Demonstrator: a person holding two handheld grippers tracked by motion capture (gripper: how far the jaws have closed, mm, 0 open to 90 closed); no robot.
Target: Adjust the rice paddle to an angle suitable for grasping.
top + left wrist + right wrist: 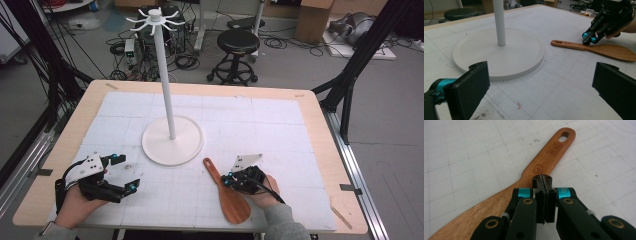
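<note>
Left of the white hook stand (171,135), the left gripper (121,174) idles with jaws wide, empty. Right of the stand's base lies the wooden spatula (225,192); the right gripper (229,180), jaws closed together, presses its neck. Pushed so, the spatula could skid or pivot away.

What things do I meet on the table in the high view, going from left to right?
Left gripper → white stand → wooden spatula → right gripper, its jaws shut above the spatula's neck.
</note>
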